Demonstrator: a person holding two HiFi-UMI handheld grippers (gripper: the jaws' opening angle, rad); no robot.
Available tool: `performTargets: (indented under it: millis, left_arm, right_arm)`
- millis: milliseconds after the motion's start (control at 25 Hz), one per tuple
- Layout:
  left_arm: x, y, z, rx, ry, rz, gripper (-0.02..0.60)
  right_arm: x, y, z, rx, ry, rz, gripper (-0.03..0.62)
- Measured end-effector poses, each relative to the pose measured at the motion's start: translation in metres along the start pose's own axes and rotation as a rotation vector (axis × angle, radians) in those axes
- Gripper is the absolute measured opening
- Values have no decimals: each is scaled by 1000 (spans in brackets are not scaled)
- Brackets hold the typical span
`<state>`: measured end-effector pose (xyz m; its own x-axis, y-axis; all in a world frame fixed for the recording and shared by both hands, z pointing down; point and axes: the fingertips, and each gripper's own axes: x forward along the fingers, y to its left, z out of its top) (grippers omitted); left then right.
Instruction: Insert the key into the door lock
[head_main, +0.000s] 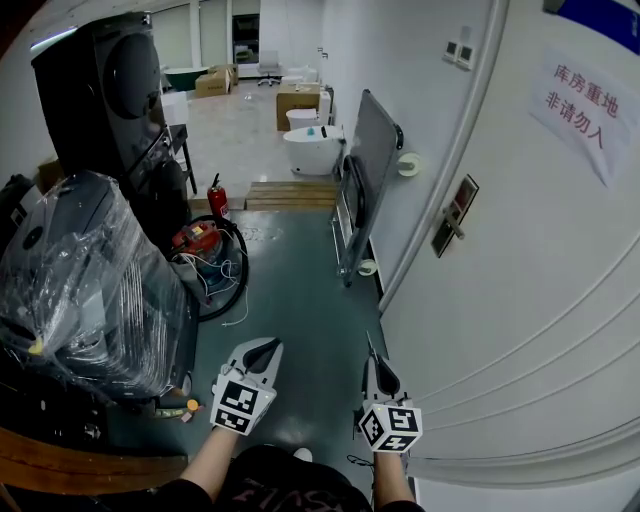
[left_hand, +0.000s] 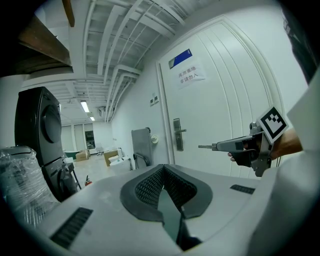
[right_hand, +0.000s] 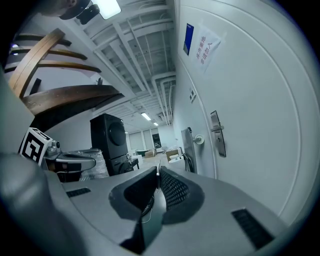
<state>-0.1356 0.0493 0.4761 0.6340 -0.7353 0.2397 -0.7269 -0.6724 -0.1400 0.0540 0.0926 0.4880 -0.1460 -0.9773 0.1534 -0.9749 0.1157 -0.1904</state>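
Key (head_main: 370, 347), thin grey metal, sticks out past the tips of the right gripper (head_main: 378, 372), whose jaws are clenched on it. The right gripper view shows the blade upright between the dark ribbed pads (right_hand: 172, 187), with a fine wire loop hanging below it in the gap. From the left gripper view the same blade (left_hand: 206, 147) points level toward the white panelled door (left_hand: 225, 115). The dark rectangular door lock plate with lever handle (head_main: 450, 215) sits further along that door and well apart from the blade; nothing touches it. Left gripper (head_main: 262, 350) is held beside the right one over the grey-green floor (head_main: 300, 290), jaws drawn together at the tips with nothing between them. A white paper sign with red characters (head_main: 580, 115) is fixed high on the door. A grey flat board (head_main: 365, 170) leans against the wall past the door frame. Along the left side stand a tall black machine with a round front (head_main: 110, 80), a bulky unit wrapped in clear plastic film (head_main: 90, 280), and a small red fire extinguisher (head_main: 216, 197).
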Motion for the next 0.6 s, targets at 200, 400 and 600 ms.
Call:
performTargets:
  millis: [200, 400, 600]
  left_arm:
    - [15, 6, 2, -3, -3, 2, 12]
    - [30, 16, 2, -1, 2, -6, 12]
    - [51, 36, 3, -1, 0, -9, 12]
  right_arm:
    - [13, -8, 3, -2, -2, -3, 78]
    - [31, -17, 2, 21, 3, -15, 78]
    - [57, -22, 6, 24, -1, -28, 80]
